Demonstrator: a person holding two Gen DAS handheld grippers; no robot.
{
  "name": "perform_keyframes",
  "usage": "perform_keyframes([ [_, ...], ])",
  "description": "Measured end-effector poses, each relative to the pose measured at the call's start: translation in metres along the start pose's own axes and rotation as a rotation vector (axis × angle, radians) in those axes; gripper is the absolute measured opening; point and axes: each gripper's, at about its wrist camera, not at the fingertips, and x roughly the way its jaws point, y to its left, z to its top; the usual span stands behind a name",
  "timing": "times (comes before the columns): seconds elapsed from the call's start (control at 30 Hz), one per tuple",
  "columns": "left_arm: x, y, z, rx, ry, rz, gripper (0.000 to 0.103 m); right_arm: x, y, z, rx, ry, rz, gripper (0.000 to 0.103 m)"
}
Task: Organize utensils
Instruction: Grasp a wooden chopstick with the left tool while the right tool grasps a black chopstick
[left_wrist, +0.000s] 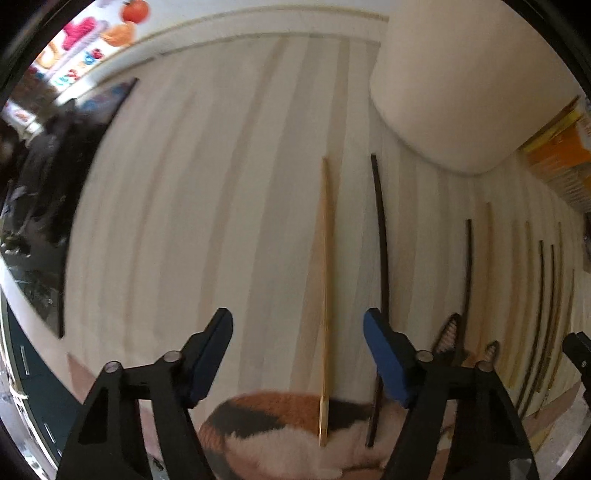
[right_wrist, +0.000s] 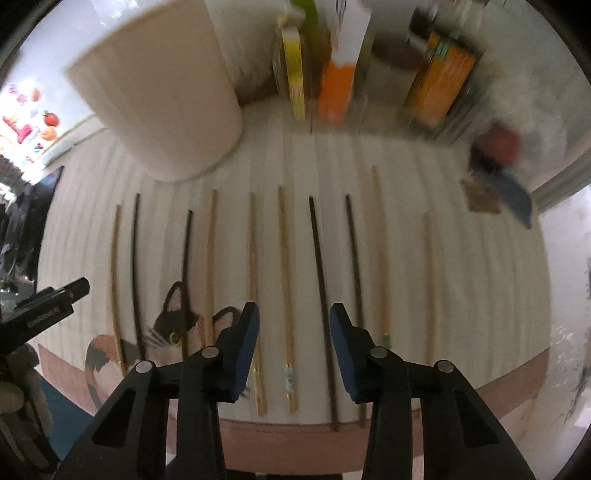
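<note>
Several single chopsticks, some light wood and some dark, lie side by side on a striped cream placemat (right_wrist: 461, 280) with a calico cat picture. My left gripper (left_wrist: 298, 354) is open and empty, its jaws either side of a light wooden chopstick (left_wrist: 325, 295); a dark chopstick (left_wrist: 381, 236) lies just right of it. My right gripper (right_wrist: 292, 349) is open and empty above a light chopstick (right_wrist: 285, 280), with a dark chopstick (right_wrist: 320, 284) beside its right finger. A tall cream cup (right_wrist: 159, 92) stands at the mat's far left; it also shows in the left wrist view (left_wrist: 465, 81).
Boxes and packets (right_wrist: 340, 74) stand along the back edge behind the mat. A red and blue object (right_wrist: 506, 173) lies at the far right. A dark screen or tablet (left_wrist: 74, 206) lies left of the mat. The left gripper shows at the left of the right wrist view (right_wrist: 51, 306).
</note>
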Motion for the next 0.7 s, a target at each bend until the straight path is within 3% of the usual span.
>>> perform_keyframes([
  [0.1, 0.015, -0.001, 0.004, 0.001, 0.042, -0.014, 0.045, 0.024, 0.0, 0.01, 0.021, 0.052, -0.002, 0.041],
  [0.23, 0.014, -0.004, 0.002, 0.023, 0.026, -0.045, 0.035, 0.041, 0.012, 0.022, 0.021, 0.096, 0.038, 0.041],
  [0.3, 0.011, -0.007, 0.001, 0.043, 0.018, -0.047, 0.014, 0.044, 0.024, 0.027, 0.012, 0.105, 0.064, 0.041],
  [0.37, 0.007, -0.009, -0.001, 0.062, 0.018, -0.048, 0.005, 0.048, 0.038, 0.032, 0.005, 0.118, 0.098, 0.042],
  [0.5, 0.001, -0.002, -0.01, 0.083, 0.012, -0.034, 0.004, 0.056, 0.069, 0.037, -0.012, 0.152, 0.151, 0.042],
  [0.7, -0.014, 0.01, -0.034, 0.097, 0.022, -0.034, 0.004, 0.085, 0.1, 0.033, -0.056, 0.235, 0.14, 0.038],
])
